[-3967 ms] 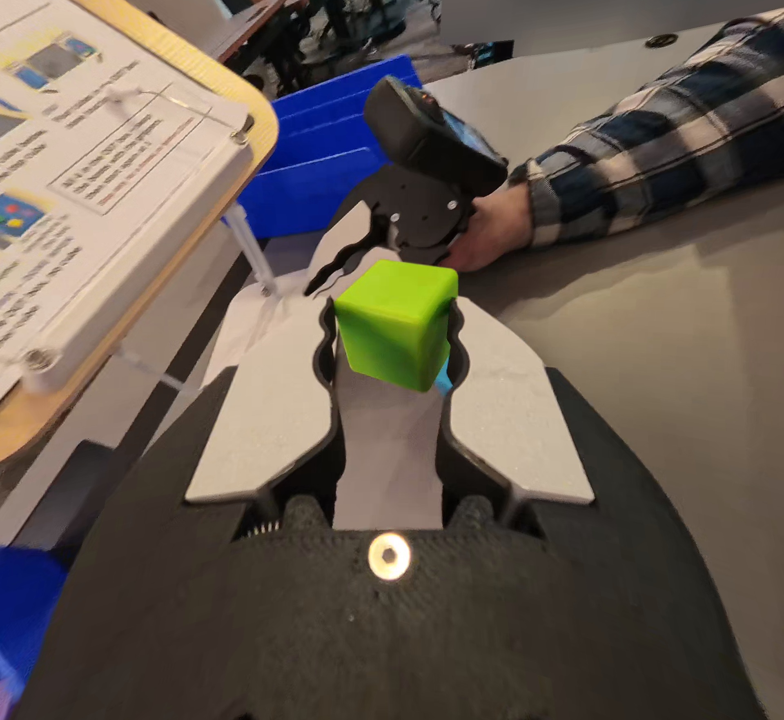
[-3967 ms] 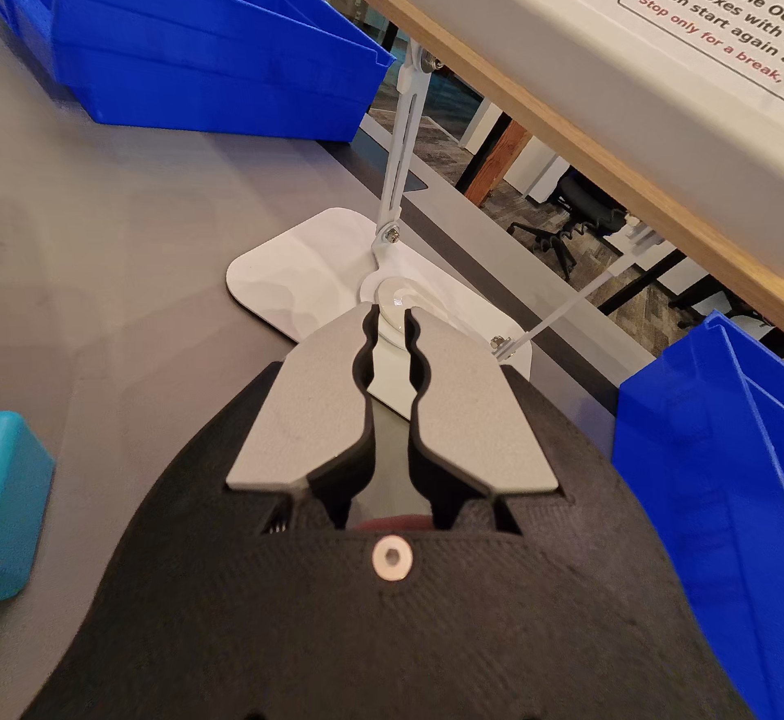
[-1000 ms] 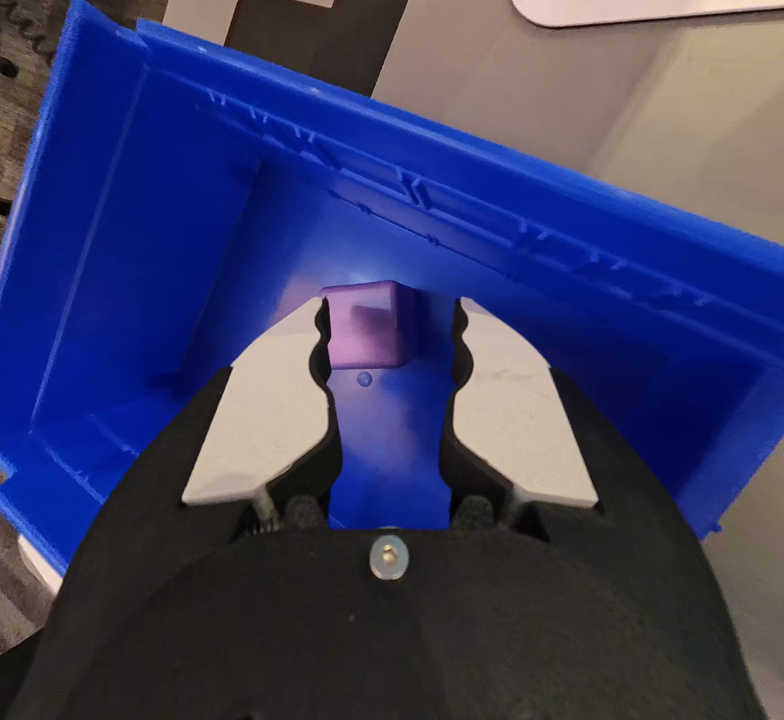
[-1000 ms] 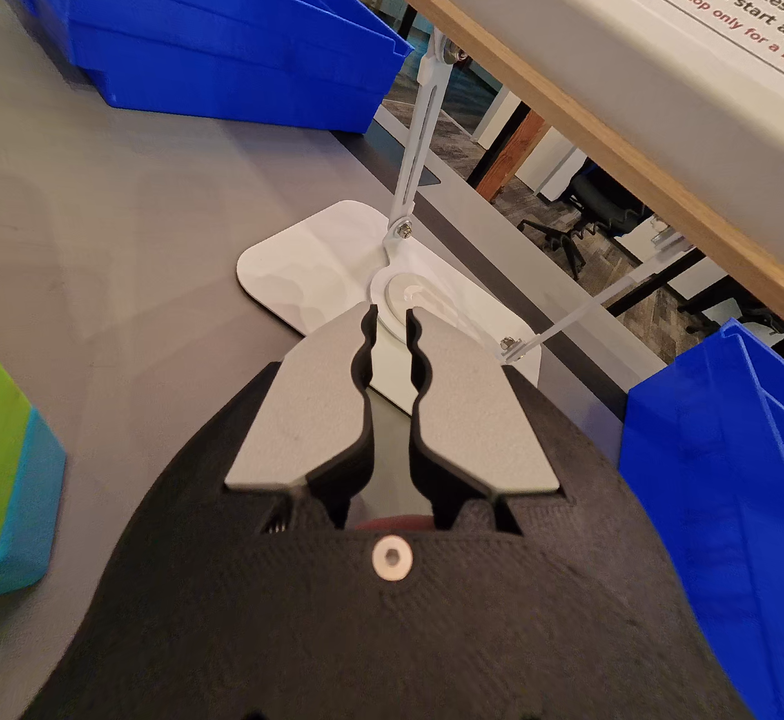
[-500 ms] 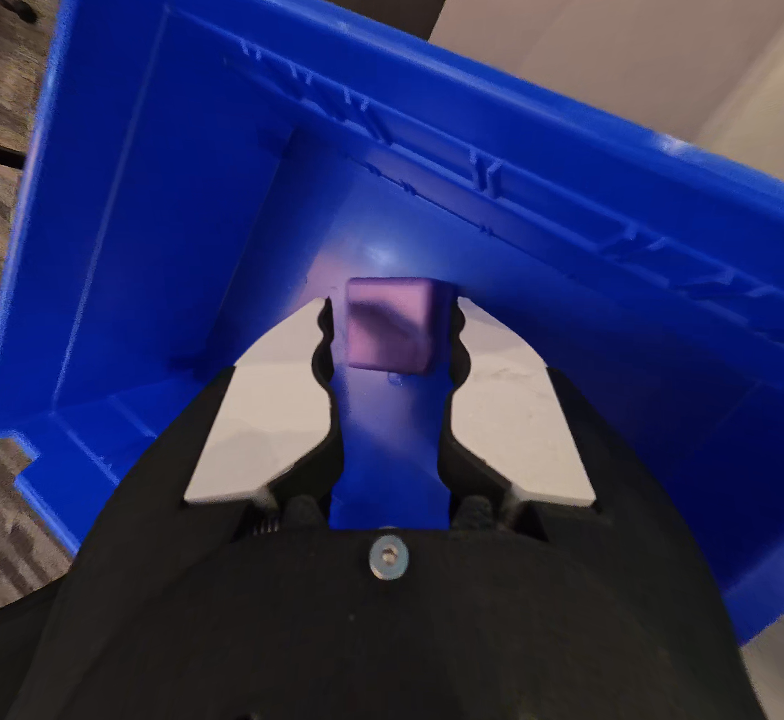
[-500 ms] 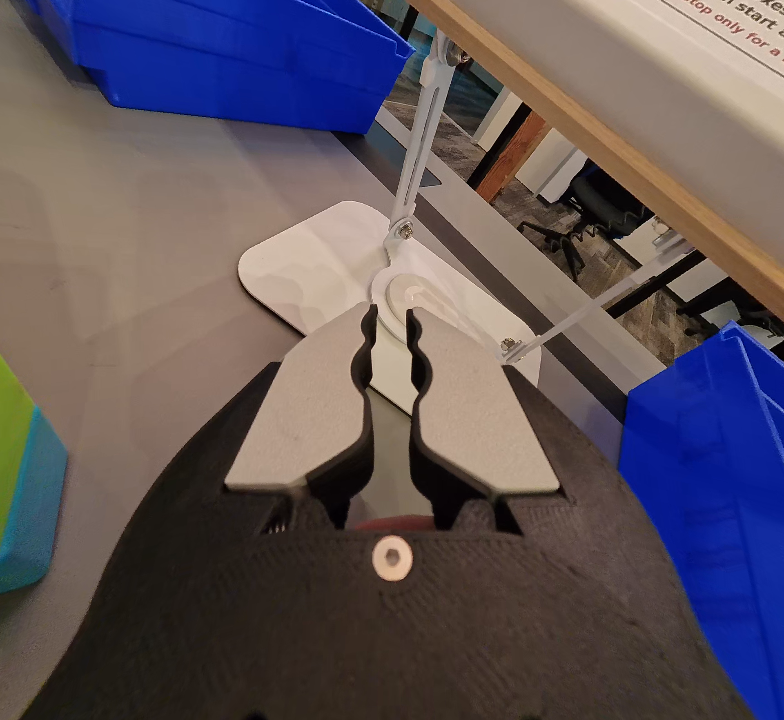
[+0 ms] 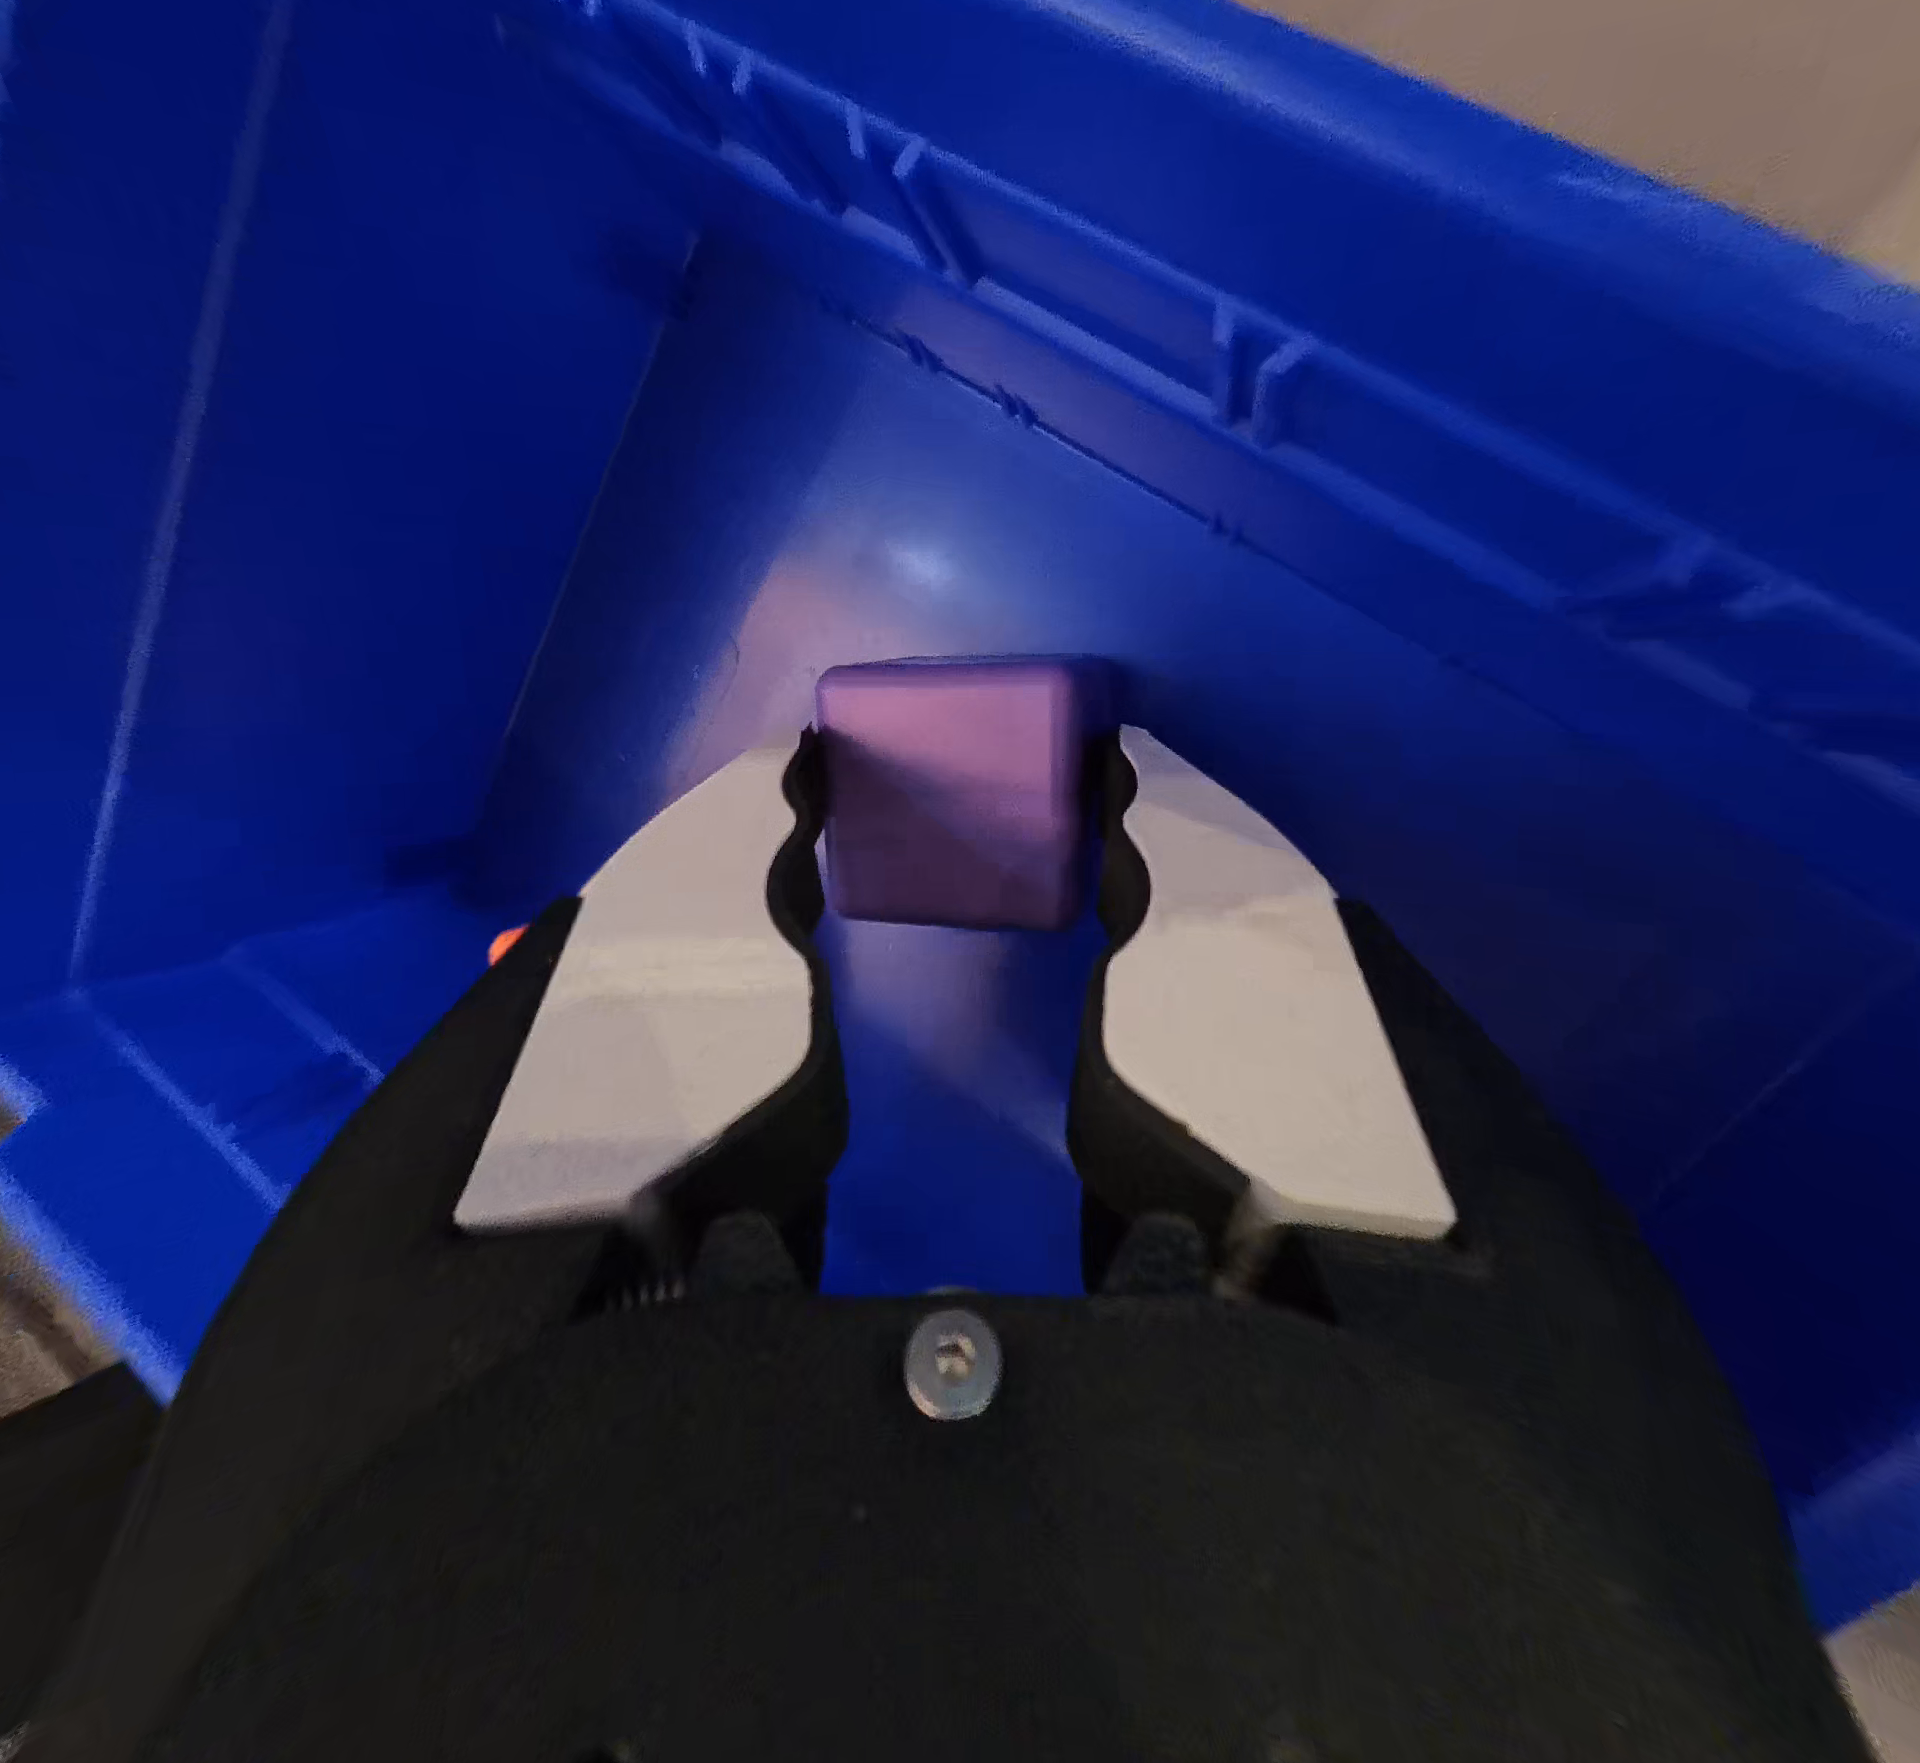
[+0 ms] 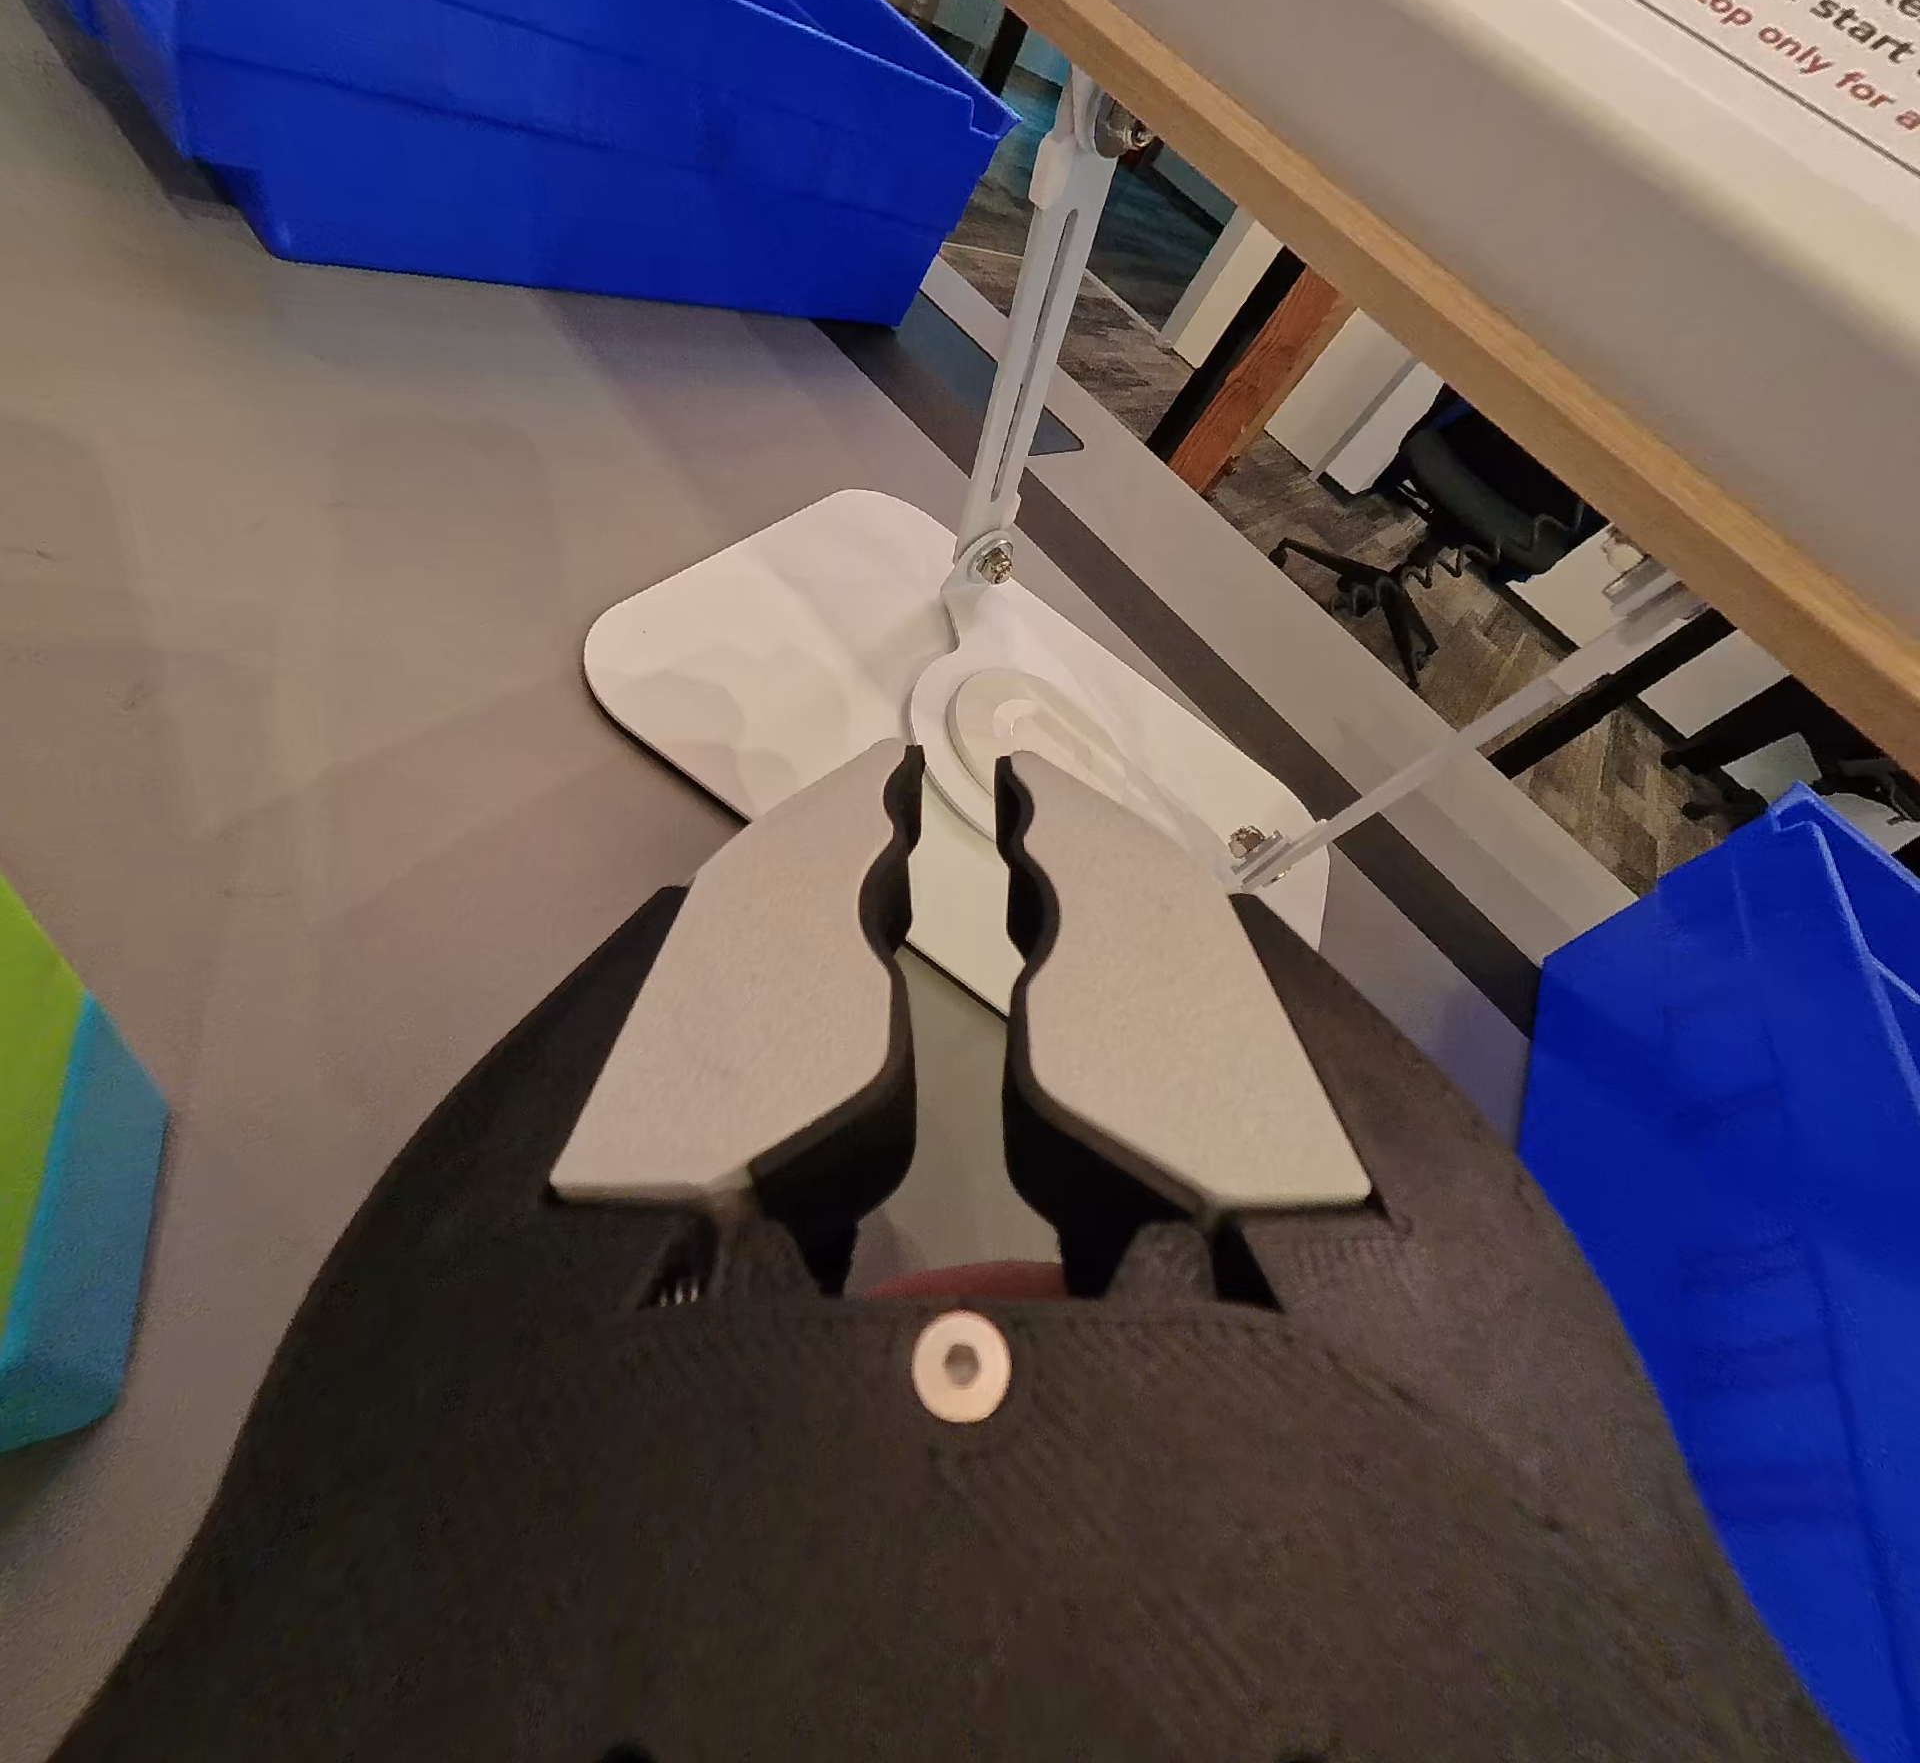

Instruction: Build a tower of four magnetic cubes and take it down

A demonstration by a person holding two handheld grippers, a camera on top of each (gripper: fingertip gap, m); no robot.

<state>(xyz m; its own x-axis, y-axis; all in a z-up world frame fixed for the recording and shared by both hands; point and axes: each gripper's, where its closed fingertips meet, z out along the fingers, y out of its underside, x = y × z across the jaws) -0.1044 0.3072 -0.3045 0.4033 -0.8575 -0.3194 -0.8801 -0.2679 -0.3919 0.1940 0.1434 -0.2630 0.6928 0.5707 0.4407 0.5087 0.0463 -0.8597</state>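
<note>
In the left wrist view my left gripper (image 7: 961,757) reaches into a blue bin (image 7: 1351,186). Its fingertips (image 7: 800,778) press both sides of a purple cube (image 7: 945,809) near the bin's far wall, so it is shut on the cube. A bit of something orange (image 7: 506,939) shows behind the left finger. In the right wrist view my right gripper (image 8: 956,768) hovers over the grey table (image 8: 364,570), jaws nearly together and empty. A green cube (image 8: 31,1038) stacked on a teal cube (image 8: 73,1225) stands at the left edge, apart from it.
A white stand base (image 8: 790,664) with a thin arm lies just beyond the right gripper. A blue bin (image 8: 540,144) sits at the back left and another blue bin (image 8: 1745,1194) at the right. A wooden shelf (image 8: 1351,207) overhangs the top right.
My left gripper moved deeper into the bin, and the purple cube now sits between its fingertips instead of ahead of them. The right gripper has barely moved.
</note>
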